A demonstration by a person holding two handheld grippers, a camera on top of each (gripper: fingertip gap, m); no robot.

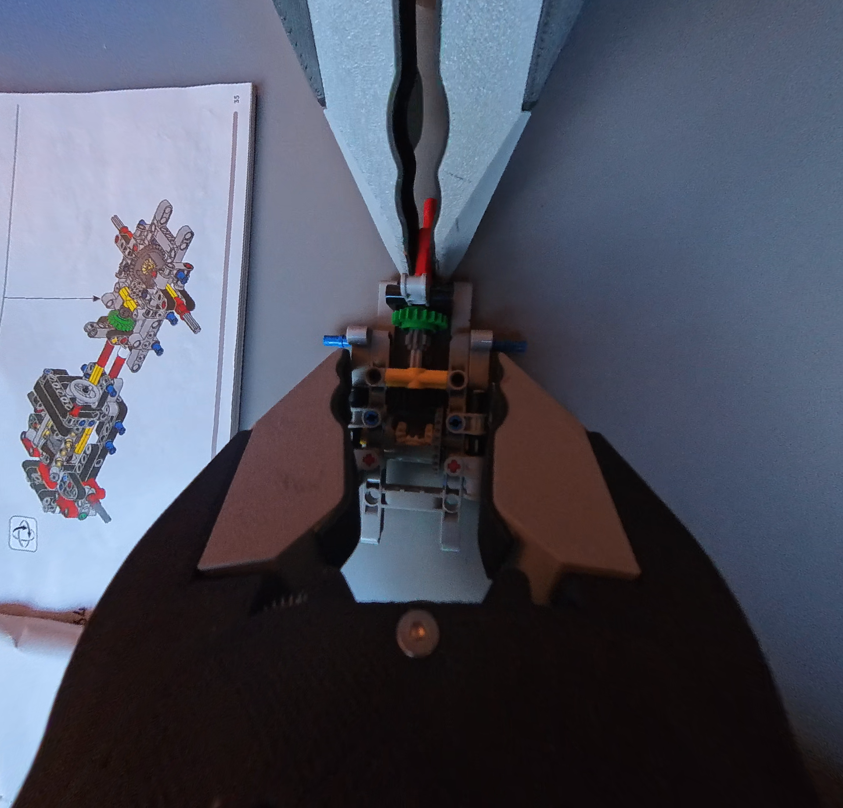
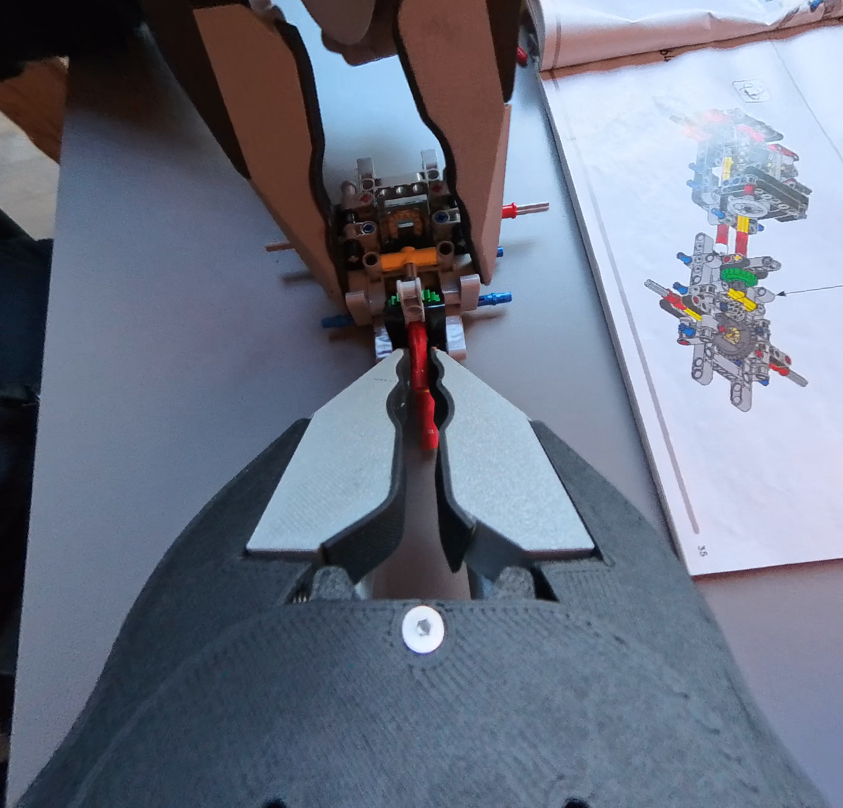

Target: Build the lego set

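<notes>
A grey and black toy-brick gear assembly [image 1: 413, 375] with a green gear [image 1: 419, 318] and blue pins at its sides rests on the grey table [image 1: 684, 284]. My left gripper [image 1: 419, 362] is shut on the assembly's two sides. In the right wrist view its brown fingers [image 2: 474, 220] press on the assembly [image 2: 401, 259]. My right gripper [image 2: 417, 355] is shut on a red axle [image 2: 422, 389]. The axle's far end sits at a small grey connector [image 2: 410, 302] on the assembly's near end. The left wrist view shows the right gripper [image 1: 422, 271] and the axle [image 1: 426, 234] from the other side.
An open instruction booklet [image 1: 137, 284] with pictures of the build lies on the table beside the assembly; it also shows in the right wrist view [image 2: 684, 421]. A loose red pin [image 2: 511, 211] lies near the left gripper's finger. Only a small space, under 4 cm, lies between the two pairs of fingers.
</notes>
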